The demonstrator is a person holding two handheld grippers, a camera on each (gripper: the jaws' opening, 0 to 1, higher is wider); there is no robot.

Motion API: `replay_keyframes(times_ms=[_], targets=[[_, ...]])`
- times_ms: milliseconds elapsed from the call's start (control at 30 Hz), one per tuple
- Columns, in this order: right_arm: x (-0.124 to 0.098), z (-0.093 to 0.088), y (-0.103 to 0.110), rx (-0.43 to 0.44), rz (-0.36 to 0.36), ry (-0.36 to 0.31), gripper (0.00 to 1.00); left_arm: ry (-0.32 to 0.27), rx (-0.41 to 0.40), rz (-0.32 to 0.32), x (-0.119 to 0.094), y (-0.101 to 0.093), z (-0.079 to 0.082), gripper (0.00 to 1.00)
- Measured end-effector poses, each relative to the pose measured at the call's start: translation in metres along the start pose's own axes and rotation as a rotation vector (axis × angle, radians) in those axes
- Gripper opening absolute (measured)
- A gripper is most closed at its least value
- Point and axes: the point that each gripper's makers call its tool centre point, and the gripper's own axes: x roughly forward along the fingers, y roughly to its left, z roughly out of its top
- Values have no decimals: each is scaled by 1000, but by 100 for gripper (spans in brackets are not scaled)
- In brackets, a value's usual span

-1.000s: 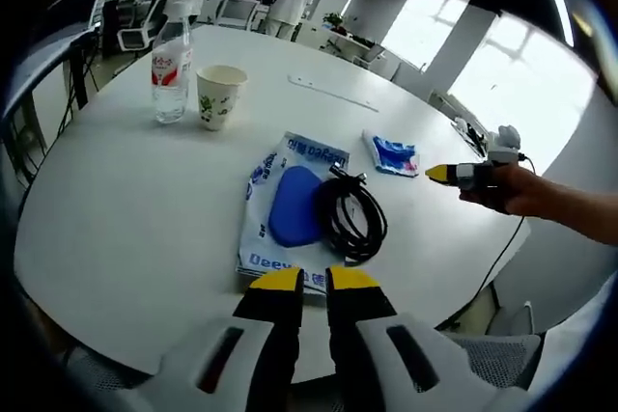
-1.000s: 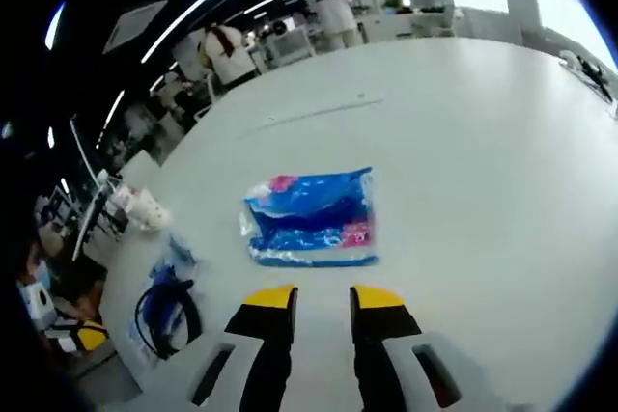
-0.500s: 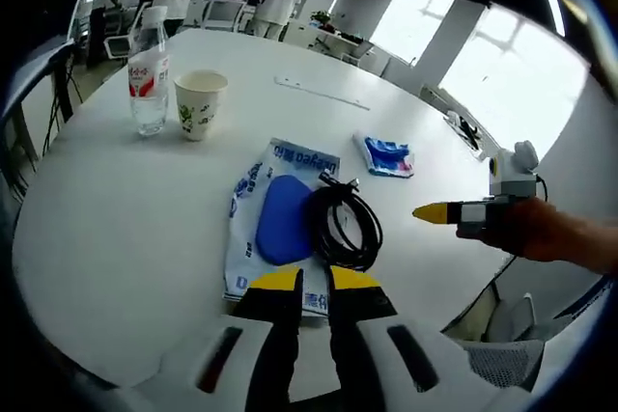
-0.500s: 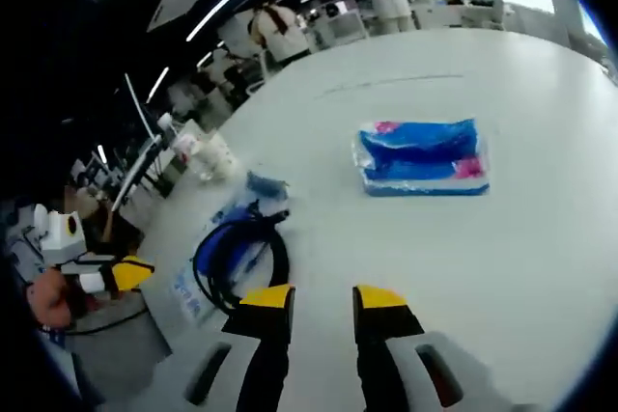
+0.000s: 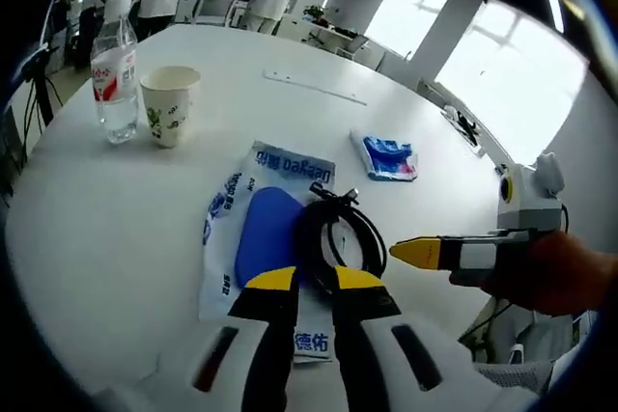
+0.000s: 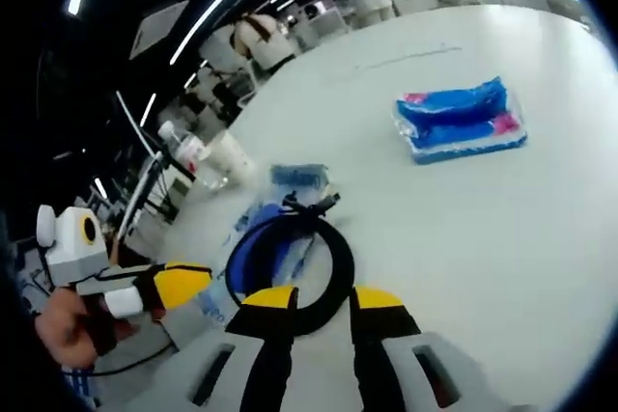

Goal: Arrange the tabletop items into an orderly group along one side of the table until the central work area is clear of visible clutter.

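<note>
On the white table (image 5: 87, 219) a flat plastic bag with a blue pad (image 5: 266, 229) lies under a coiled black cable (image 5: 338, 233). My left gripper (image 5: 316, 282) hovers just before the coil, open by a narrow gap with nothing in it. My right gripper (image 5: 417, 253), held by a hand, points at the coil from the right. In the right gripper view my own right gripper (image 6: 322, 298) stands open over the cable (image 6: 290, 272), the left gripper (image 6: 183, 282) at lower left. A blue tissue packet (image 5: 389, 156) (image 6: 462, 121) lies apart, beyond the bag.
A water bottle (image 5: 114, 79) and a paper cup (image 5: 169, 103) stand side by side at the far left. A thin white strip (image 5: 314, 87) lies toward the back. The table edge runs close below both grippers. People and chairs are beyond the far edge.
Both grippers have closed in on the cable and bag. The right one swung left from the tissue packet until the coil sits right in front of its jaws.
</note>
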Motion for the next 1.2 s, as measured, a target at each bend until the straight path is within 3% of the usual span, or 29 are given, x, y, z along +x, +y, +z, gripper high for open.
replay_keyframes(times_ms=[267,533,767,1033,1200], targets=[[3,-7,-16,85,-22,-14,19,0,-35,16,11,7,4,11],[13,-7,-7,94,8,-10,19,16,-44,12,20,5,-2,14],[23,4,-3,118,34,-23,20,33,-72,13,24,1,-6,16],[28,10,-4,98,31,-41,16,70,-73,35,27,4,-11,17],[33,7,-4,74,34,-13,17,74,-79,39,28,3,-13,15]])
